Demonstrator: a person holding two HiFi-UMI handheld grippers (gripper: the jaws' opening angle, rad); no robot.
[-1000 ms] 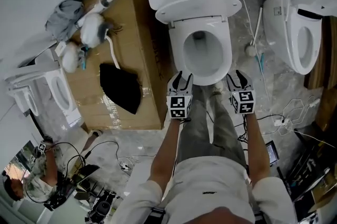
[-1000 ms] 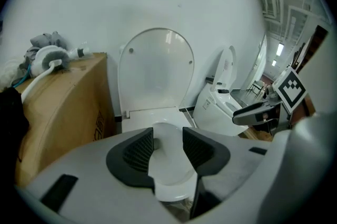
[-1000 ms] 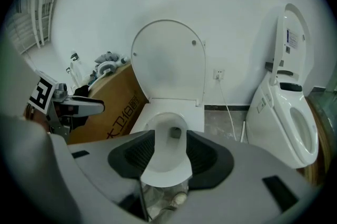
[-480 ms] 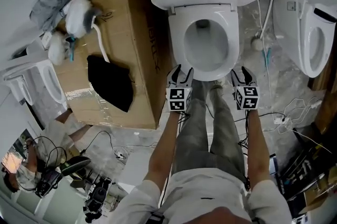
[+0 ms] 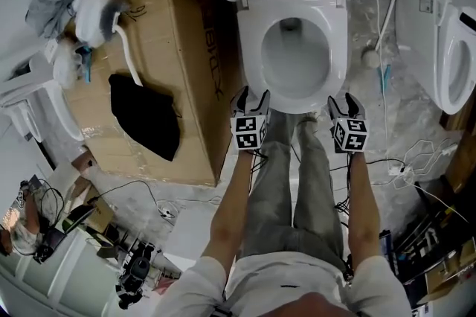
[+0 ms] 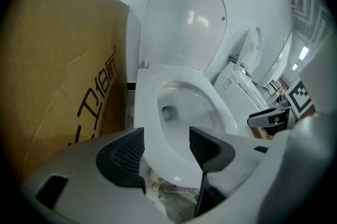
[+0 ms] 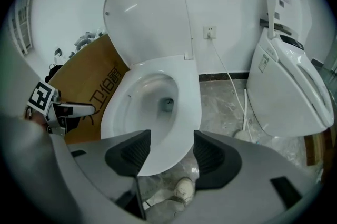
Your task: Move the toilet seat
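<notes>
Marble floor, toilets around. The seat lies flat on the bowl. The left gripper and right gripper flank its front edge. Their jaws are released and have just been opening, with the rim ahead between them, unpinched. The glossy rim may slip, and uneven lifting could twist the hinge.

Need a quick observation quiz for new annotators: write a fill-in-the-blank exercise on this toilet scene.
1. The toilet seat lies ___ on the bowl, its lid raised.
2. The box left of it in the head view is made of ___.
3. The cloth lying on that box is ___.
4. A second toilet stands at the head view's ___ edge.
Missing words: down; cardboard; black; right.
</notes>
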